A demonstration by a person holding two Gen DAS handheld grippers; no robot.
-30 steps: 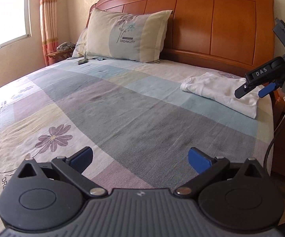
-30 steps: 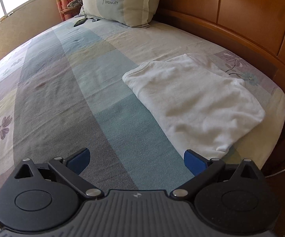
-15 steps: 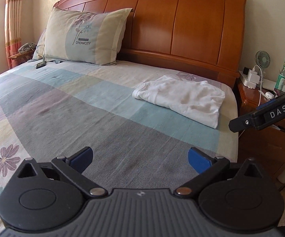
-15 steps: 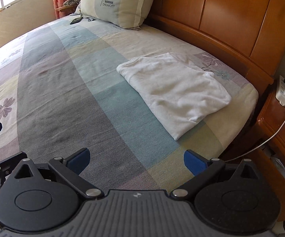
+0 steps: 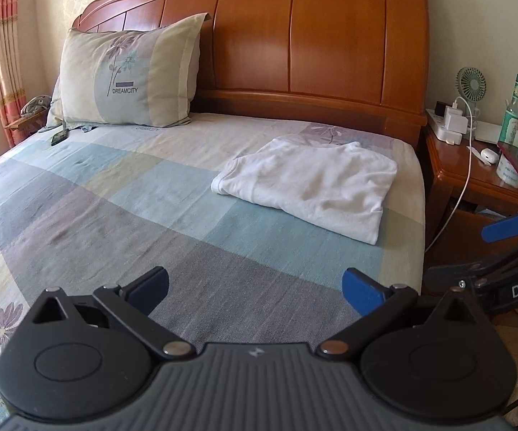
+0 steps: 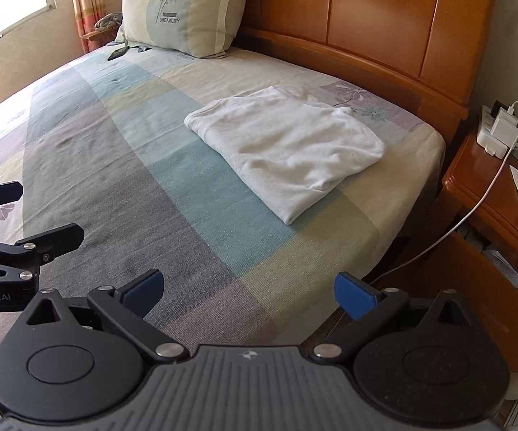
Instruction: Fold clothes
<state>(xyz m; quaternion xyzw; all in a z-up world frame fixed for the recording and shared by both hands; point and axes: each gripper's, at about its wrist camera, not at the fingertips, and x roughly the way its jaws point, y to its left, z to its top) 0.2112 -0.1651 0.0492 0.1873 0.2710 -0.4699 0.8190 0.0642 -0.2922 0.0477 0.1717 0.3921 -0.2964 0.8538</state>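
Observation:
A white garment [image 5: 312, 190] lies folded into a flat rectangle on the bed's far right corner, near the headboard; the right wrist view shows the same garment [image 6: 287, 147] from closer. My left gripper [image 5: 255, 287] hovers open over the grey-striped sheet, well short of the garment, nothing between its blue pads. My right gripper [image 6: 248, 291] is open too, over the bed's near right edge, empty. Each gripper appears at the side of the other's view: the right one [image 5: 503, 251], the left one [image 6: 25, 230].
A patterned pillow [image 5: 129, 75] leans on the wooden headboard [image 5: 312, 36]. A dark phone [image 5: 59, 137] lies by the pillow. The nightstand [image 6: 492, 194] at right holds a charger with white cable, a fan, a bottle and earbuds. The bed edge [image 6: 420, 194] drops off right of the garment.
Both grippers have pulled back and away from the folded garment, which now looks smaller and farther off. The left view has swung right, bringing the nightstand into sight. Both stay open.

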